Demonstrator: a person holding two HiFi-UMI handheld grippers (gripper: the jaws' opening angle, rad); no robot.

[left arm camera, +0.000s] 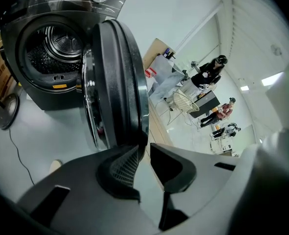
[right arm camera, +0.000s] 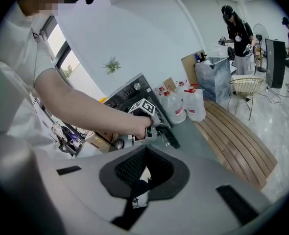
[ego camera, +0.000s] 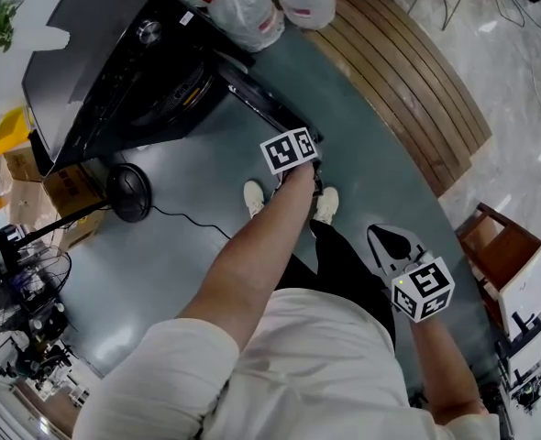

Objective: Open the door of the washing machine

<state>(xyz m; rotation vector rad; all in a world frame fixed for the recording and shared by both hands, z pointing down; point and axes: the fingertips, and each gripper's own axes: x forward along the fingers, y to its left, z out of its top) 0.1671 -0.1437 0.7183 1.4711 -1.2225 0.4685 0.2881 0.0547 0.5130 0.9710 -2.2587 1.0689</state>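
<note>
The black washing machine (ego camera: 96,71) stands at the upper left, and its round door (ego camera: 261,99) is swung far out from the front. In the left gripper view the steel drum (left arm camera: 61,48) lies exposed behind the door (left arm camera: 115,82). My left gripper (ego camera: 313,139) is at the door's outer edge, and the jaws (left arm camera: 143,148) are closed on the rim. The right gripper (ego camera: 382,238) hangs low beside my right leg, away from the machine. Its jaws (right arm camera: 144,153) are shut with nothing between them. From there the left gripper (right arm camera: 147,131) shows against the door (right arm camera: 169,138).
Water jugs (ego camera: 252,3) stand behind the machine beside a curved wooden bench (ego camera: 408,90). A round fan base (ego camera: 128,192) with its cable and cardboard boxes (ego camera: 64,186) sit left of the machine. A wooden stand (ego camera: 500,246) is at the right. People (left arm camera: 210,70) stand far off.
</note>
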